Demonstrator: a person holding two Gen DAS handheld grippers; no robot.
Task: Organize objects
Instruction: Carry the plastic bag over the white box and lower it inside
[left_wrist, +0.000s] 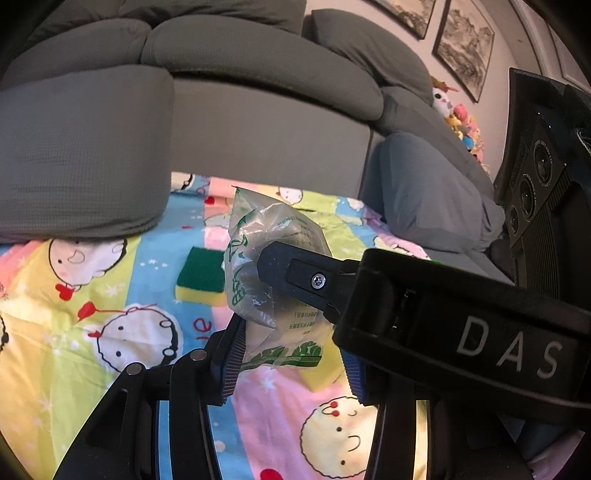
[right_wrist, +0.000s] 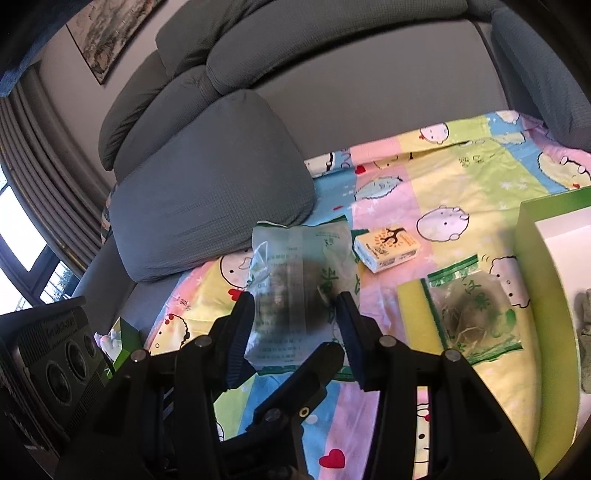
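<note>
Slippage threatens the clear green-printed plastic bag (left_wrist: 273, 280) at frame centre, pinched by both grippers' jaws, since thin film could tear.

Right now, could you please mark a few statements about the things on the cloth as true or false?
1. A yellow sponge lies on the cartoon cloth. True.
2. The small yellow box sits inside the green tray. False: it lies on the cloth, outside the tray.
3. A clear bag partly overlaps the sponge. True.
4. The sofa cushion is red. False: it is grey.
</note>
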